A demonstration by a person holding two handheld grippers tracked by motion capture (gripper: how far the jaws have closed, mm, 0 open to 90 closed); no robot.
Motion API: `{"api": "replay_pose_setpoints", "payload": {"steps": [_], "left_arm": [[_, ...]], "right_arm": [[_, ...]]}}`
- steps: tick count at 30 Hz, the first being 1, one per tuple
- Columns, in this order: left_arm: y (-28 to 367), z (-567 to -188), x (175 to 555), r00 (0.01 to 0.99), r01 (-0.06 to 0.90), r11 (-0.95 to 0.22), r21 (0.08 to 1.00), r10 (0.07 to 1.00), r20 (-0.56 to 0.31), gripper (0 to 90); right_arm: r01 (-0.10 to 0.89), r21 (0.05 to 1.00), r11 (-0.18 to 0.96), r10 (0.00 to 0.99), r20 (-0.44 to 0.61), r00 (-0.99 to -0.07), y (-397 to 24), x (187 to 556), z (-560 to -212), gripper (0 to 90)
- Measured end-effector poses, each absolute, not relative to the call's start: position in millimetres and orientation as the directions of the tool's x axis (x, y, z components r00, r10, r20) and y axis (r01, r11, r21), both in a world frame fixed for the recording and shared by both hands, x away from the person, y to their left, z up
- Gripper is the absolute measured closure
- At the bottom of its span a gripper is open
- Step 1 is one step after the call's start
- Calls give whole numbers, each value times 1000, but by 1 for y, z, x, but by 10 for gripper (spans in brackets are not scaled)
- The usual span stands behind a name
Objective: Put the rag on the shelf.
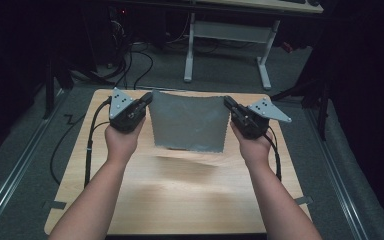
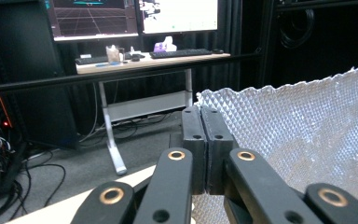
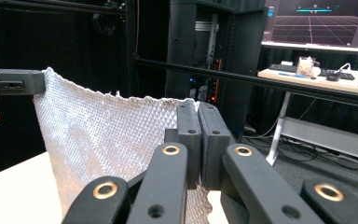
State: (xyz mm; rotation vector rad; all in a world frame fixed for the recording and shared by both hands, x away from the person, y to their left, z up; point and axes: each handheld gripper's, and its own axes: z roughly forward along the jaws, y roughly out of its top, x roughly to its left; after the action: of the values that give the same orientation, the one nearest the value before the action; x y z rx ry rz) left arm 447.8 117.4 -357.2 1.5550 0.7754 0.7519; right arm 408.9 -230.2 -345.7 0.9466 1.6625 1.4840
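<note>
two grippers hold a grey waffle-textured cloth stretched between them above the table: left gripper and right gripper each clamped on an upper corner.

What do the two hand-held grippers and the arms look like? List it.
Left hand-held gripper and right hand-held gripper: black bodies, each topped by a grey three-cornered plate with dark dots. Black jaws on black links with brass-ringed pivots. Black cables trail back from each. Forearms bare, no sleeves or gloves.
</note>
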Motion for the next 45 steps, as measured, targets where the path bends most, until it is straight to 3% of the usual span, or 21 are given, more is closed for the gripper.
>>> {"api": "replay_pose_setpoints", "payload": {"steps": [23, 35, 45], "left_arm": [[102, -355, 522, 521, 112, -138, 984, 851, 60, 900], [104, -404, 545, 550, 302, -174, 937, 835, -22, 900], [104, -441, 534, 578, 362, -163, 918, 811, -84, 900]], "right_arm": [[140, 987, 84, 905, -16, -425, -234, 497, -347, 894], [258, 953, 158, 905, -35, -424, -229, 524, -384, 894], [320, 934, 158, 903, -5, -430, -233, 516, -416, 893]]}}
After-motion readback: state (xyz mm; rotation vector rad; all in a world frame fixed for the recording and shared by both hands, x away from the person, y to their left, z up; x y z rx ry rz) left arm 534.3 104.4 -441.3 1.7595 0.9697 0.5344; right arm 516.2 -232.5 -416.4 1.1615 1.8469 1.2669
